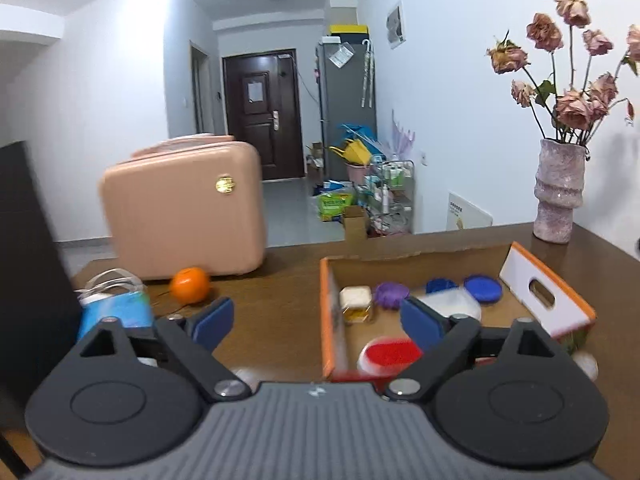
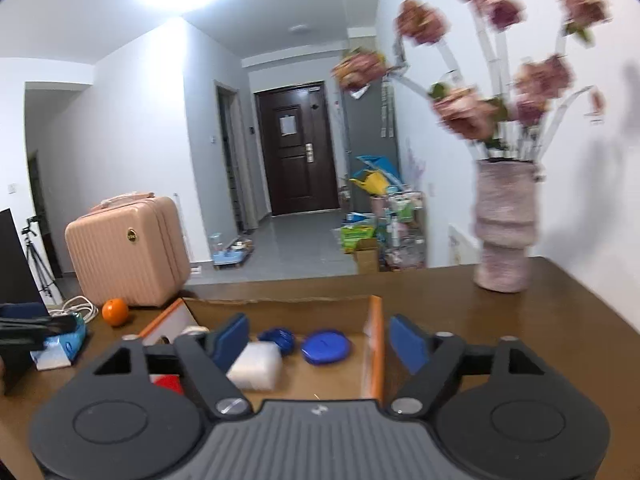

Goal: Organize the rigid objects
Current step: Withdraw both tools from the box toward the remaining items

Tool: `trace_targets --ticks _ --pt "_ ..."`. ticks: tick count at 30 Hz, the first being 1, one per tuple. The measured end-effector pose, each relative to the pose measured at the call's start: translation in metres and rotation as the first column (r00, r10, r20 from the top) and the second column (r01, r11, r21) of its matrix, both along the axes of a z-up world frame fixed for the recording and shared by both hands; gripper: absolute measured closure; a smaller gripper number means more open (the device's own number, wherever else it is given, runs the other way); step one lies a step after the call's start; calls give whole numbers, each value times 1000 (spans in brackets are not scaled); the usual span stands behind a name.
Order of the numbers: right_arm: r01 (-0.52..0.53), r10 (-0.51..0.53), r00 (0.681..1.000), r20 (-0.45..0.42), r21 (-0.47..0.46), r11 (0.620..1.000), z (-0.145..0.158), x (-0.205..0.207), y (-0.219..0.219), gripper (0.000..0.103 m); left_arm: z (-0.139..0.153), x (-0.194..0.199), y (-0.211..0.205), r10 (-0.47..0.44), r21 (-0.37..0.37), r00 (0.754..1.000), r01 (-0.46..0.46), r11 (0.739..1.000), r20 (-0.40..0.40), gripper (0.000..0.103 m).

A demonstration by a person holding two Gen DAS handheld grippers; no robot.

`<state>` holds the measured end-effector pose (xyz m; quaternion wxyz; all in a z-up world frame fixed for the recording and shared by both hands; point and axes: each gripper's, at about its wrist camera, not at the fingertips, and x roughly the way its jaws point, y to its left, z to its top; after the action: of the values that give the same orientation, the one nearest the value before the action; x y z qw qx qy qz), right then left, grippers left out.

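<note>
Two wrist-camera views look across a brown wooden counter (image 1: 272, 292) toward a hallway. A cardboard box (image 1: 416, 258) with orange edges sits on the counter and already holds several rigid items: a red-lidded container (image 1: 390, 354), a small square jar (image 1: 356, 304), a purple round piece (image 1: 392, 294), two blue round lids (image 1: 483, 288), and a white plastic container (image 2: 256, 364). The left gripper (image 1: 316, 318) and the right gripper (image 2: 318, 338) both hover above the box with blue-padded fingers spread wide, holding nothing. Outside the box, an orange (image 1: 190, 284), a blue tissue pack (image 1: 116, 312) and white cable remain beside a pink suitcase (image 1: 184, 212). A vase of dried roses (image 1: 560, 190) stands at the far right. Most sorting appears done; whether the orange belongs in the box is unclear.
</note>
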<state>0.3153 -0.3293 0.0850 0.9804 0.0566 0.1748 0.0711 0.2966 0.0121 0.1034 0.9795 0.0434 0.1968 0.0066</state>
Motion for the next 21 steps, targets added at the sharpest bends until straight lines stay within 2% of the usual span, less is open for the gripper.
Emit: trace_targets --ticks 3,6,13,16,21 --pt "36 -36 999 7 -28 999 5 -46 -14 19 -4 -48 6 25 29 1000 -25 999 10 6" --pt "21 -20 1000 21 -49 999 6 -87 -12 17 -6 -91 8 4 6 1000 -5 1000 12 4" --pt "-17 25 996 82 -89 996 14 -152 10 17 1 -151 10 -10 -28 999 11 1000 48 2" --pt "-11 19 997 81 -104 994 4 -176 17 16 -5 -173 12 -2 -49 999 5 999 54 0" --pt "-17 21 1000 24 -138 990 -30 -223 28 16 -34 -212 15 -9 -70 1000 9 998 -6 0"
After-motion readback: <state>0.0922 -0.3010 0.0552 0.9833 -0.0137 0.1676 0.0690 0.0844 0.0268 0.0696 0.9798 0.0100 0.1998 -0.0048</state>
